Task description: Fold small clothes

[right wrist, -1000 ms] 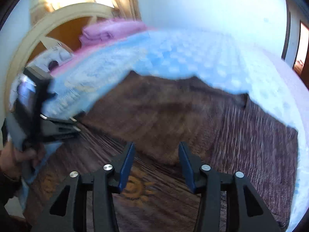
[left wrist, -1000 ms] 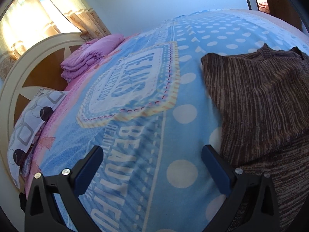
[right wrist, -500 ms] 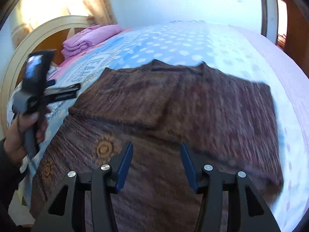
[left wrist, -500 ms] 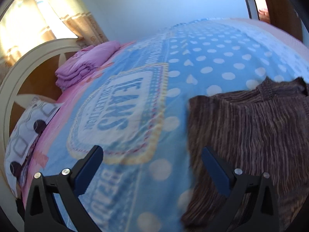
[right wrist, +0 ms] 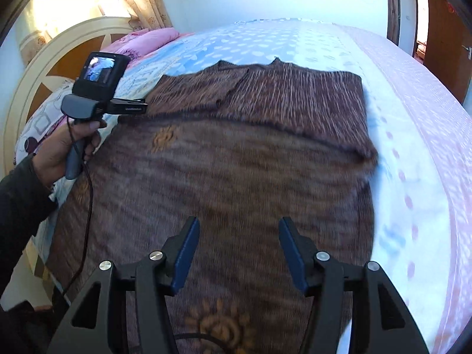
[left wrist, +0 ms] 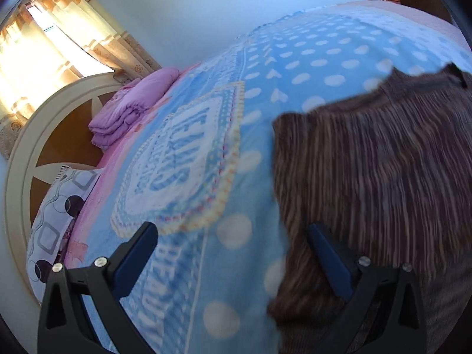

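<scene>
Brown knitwear is lying spread across the blue polka-dot blanket (right wrist: 295, 41) on the bed, and I am looking down on it through both wrist cameras. The brown sweater (right wrist: 236, 147) is filling the middle of the right view, its upper part folded down so a fold edge is running across it from left to right, with the collar at the far side. Orange sun-like motifs are showing on its near part.

My right gripper (right wrist: 236, 253) is hovering over the near part of the sweater; its jaws have just been opening and are standing apart with nothing between them, only cloth below. My left gripper (left wrist: 233, 253) is sitting at the sweater's left edge, jaws spread wide and released, one finger over the blanket and the other over the brown knit. In the right view I am seeing the left hand (right wrist: 65, 144) gripping that tool's handle, near the left end of the fold.

Far left, a folded purple quilt (left wrist: 132, 109) is resting by the cream headboard (left wrist: 20, 159), with a patterned pillow (left wrist: 56, 206) below it and curtains (left wrist: 59, 29) glowing behind.
</scene>
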